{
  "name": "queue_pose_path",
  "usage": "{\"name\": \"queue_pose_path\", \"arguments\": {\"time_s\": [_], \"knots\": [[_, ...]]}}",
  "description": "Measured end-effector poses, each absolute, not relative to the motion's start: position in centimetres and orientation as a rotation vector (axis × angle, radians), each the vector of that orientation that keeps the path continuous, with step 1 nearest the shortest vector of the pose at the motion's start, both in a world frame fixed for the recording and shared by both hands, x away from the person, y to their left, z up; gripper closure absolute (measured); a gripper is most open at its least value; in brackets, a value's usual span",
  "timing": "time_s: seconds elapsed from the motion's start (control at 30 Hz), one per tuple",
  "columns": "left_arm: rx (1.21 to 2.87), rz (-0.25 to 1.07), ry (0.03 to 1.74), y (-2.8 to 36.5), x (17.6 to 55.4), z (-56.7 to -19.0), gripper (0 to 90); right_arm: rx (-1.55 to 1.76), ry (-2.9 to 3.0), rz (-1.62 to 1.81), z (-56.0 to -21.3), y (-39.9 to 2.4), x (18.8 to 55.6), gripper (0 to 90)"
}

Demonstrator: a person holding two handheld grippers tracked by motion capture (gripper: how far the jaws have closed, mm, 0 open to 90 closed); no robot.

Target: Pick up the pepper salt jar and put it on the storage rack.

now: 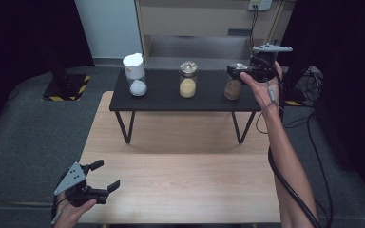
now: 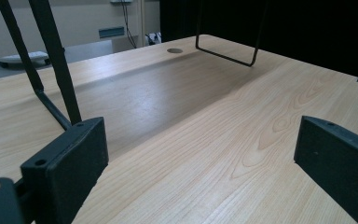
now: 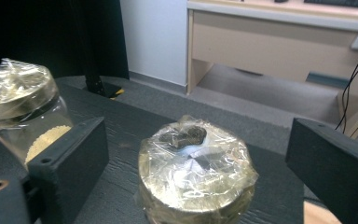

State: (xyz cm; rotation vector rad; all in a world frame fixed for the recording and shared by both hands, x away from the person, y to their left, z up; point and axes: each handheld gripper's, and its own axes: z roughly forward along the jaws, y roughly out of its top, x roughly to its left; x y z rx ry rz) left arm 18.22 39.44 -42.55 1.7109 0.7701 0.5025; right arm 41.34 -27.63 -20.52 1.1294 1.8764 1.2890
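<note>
1. High view: three jars stood in a row on a black shelf [image 1: 171, 102] at the far end of the desk [image 1: 180, 190]: a white-lid jar [image 1: 135, 74] at left, a mid jar [image 1: 188, 79] w/ yellow grains, and a brown jar [image 1: 233, 85] at right. The right hand-held gripper [image 1: 236, 71] hung right over the brown jar's top, approx. level w/ its lid. The left hand-held gripper [image 1: 105, 176] sat low at the near-left desk corner, jaws spread, nothing in them.

2. Left gripper view: both jaws stood wide apart over bare wood, released. The shelf's wire legs [image 2: 51, 70] rose ahead. Count here: 2 leg frames, 0 jars.

3. Right gripper view: the jaws stood wide either side of the brown jar [image 3: 196, 177], pads clear of it, so released, not grasping. Its lid was wrapped in crinkled clear film. The mid jar [image 3: 21, 112] stood just beside the left jaw, also film-wrapped.

4. Risks, my guess: film is slick, so a grip on the lid alone could slip. The left jaw sat close to the mid jar and could knock it if the gripper swung that way. The brown jar stood near the shelf's right end, so a sideways nudge could tip it off.

5. Count: 3 jars, 1 shelf, 2 grippers.
</note>
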Motion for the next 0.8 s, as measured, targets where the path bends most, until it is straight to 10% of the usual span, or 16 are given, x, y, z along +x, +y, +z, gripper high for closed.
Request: {"name": "queue_pose_path", "arguments": {"time_s": [0.8], "knots": [[1.713,0.504,0.769,39.3,18.2,-42.5,1.9,0.863,1.918,1.415,-17.9,-29.7,34.1,3.6]]}}
